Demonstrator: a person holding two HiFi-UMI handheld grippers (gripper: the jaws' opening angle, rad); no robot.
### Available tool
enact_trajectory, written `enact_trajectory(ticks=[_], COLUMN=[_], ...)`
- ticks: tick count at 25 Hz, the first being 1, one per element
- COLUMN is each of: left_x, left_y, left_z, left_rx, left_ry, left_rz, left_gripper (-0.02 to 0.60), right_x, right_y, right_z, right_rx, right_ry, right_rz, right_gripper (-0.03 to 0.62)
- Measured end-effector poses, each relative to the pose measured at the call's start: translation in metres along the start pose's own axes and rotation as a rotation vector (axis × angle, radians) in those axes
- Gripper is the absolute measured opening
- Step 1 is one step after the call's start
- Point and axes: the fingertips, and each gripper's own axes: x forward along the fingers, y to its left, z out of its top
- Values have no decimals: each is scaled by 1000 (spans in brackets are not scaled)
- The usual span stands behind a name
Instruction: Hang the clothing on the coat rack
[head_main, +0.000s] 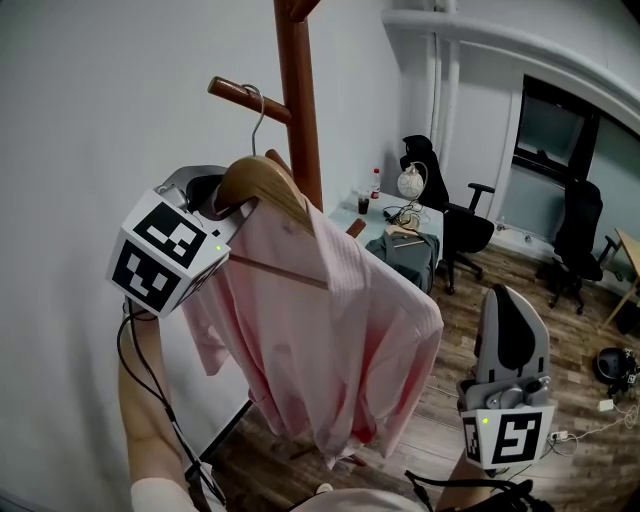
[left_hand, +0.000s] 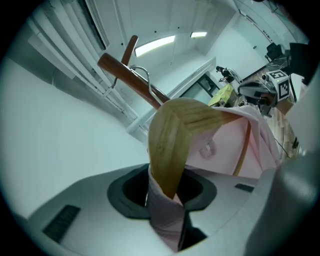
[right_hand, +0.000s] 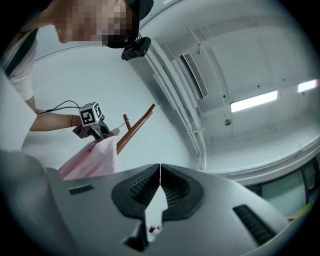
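Note:
A pink shirt (head_main: 335, 340) hangs on a wooden hanger (head_main: 262, 178). The hanger's wire hook (head_main: 259, 112) curves over a peg (head_main: 240, 96) of the brown coat rack (head_main: 298, 100). My left gripper (head_main: 215, 200) is shut on the hanger's left end, with pink cloth caught between the jaws. In the left gripper view the hanger (left_hand: 172, 145) and the shirt (left_hand: 230, 150) rise out of the left gripper (left_hand: 167, 192), and the hook (left_hand: 143, 75) loops round the peg (left_hand: 117, 67). My right gripper (head_main: 508, 300) stands low at the right, shut and empty, as the right gripper (right_hand: 160, 167) view confirms.
The white wall is close behind the rack. A small desk (head_main: 352, 212) with a lamp (head_main: 410, 182), a bottle and a green garment (head_main: 405, 255) stands beyond it. Black office chairs (head_main: 450, 215) sit on the wooden floor (head_main: 500, 270). Cables lie at the right.

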Motion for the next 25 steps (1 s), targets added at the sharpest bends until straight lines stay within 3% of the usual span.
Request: enact_trajectory(ticks=[25], left_x=[-1], left_y=[-16], left_z=[-15], left_rx=[-3], left_ry=[23], left_rz=[-11], left_gripper=[137], right_x=[-7], right_y=[2], right_z=[-11], right_rx=[-2], right_ry=[13], right_rz=[8], right_gripper=[20])
